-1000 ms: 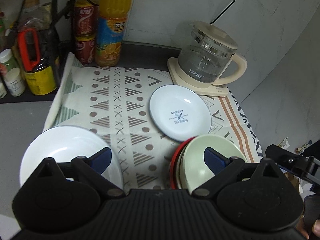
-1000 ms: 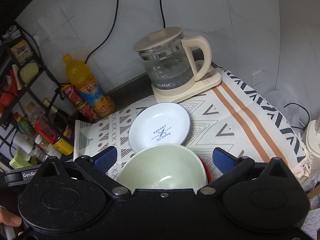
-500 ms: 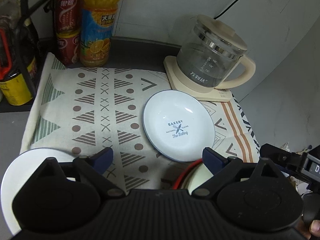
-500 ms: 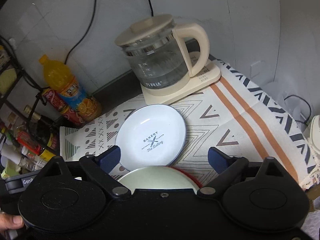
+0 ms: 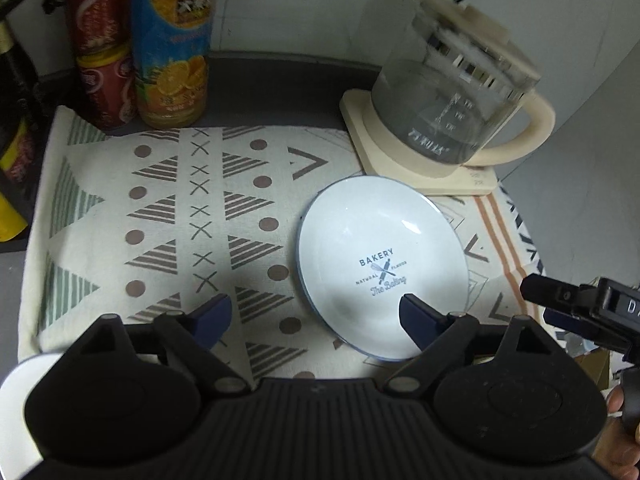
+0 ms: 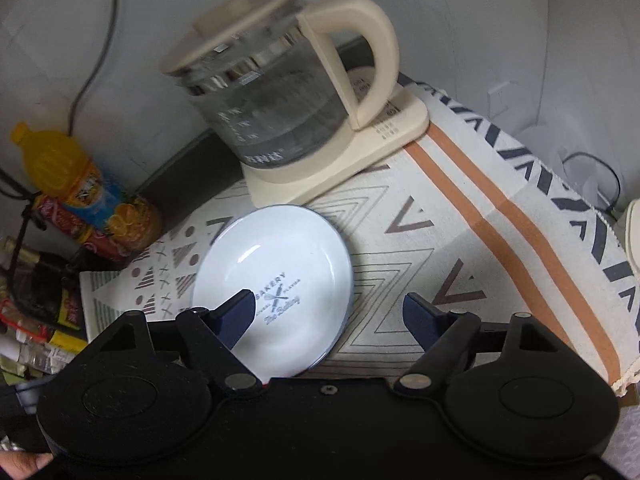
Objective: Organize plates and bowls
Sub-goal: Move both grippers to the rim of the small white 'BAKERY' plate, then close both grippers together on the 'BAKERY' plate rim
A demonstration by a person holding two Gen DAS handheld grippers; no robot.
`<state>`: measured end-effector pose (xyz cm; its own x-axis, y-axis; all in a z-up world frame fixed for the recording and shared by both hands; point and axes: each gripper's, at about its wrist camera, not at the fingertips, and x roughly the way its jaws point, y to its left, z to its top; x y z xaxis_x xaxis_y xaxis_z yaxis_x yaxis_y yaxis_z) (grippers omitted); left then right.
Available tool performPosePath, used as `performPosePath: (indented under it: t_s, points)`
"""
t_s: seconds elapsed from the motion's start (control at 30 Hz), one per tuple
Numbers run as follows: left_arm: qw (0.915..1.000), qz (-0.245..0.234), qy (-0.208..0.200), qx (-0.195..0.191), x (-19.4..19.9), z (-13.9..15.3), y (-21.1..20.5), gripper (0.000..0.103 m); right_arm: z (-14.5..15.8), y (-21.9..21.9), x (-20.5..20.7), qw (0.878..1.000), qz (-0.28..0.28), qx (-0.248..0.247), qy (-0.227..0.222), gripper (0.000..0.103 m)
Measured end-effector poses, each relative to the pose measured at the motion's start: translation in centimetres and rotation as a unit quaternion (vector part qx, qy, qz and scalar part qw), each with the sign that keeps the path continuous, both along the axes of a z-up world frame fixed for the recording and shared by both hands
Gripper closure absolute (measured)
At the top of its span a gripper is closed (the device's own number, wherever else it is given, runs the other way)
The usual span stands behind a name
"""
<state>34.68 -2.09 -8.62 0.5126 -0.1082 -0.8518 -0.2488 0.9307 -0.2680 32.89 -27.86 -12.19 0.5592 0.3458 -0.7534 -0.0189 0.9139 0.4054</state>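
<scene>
Lying on the patterned cloth (image 5: 168,216): white plate (image 5: 384,264), printed "BAKERY", "NATURAL FLAVOR", "The Baking". Left hand-held gripper (image 5: 316,316) and right hand-held gripper (image 6: 330,312) both spread, jaws just closing, empty, over the plate's near rim. Glass kettle (image 6: 272,100) beyond.

Glossy glazed plate (image 5: 384,268); matt woven cloth (image 5: 168,216); clear glass kettle (image 6: 272,104).

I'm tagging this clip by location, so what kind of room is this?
Most likely a home kitchen counter: a glass kettle on its base, an orange drink bottle with cans against the wall, and a plate on a patterned cloth.
</scene>
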Motion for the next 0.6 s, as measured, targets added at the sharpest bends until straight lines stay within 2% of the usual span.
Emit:
performPosePath:
  t_s: [0.3,0.4,0.6]
  points:
    - [0.9990,-0.016,0.038,-0.014,2.9,-3.0,0.1,0.020,-2.2,0.5,3.0,0.999,0.006,-0.012,0.052,0.029]
    - [0.9984,-0.018,0.048,-0.025,3.6,-3.9,0.4,0.025,-2.9,0.6,3.8,0.998,0.015,-0.008,0.065,0.030]
    - [0.9961,-0.025,0.071,-0.045,4.6,-5.6,0.2,0.044,-4.3,0.7,5.3,0.995,0.022,0.008,0.100,0.043]
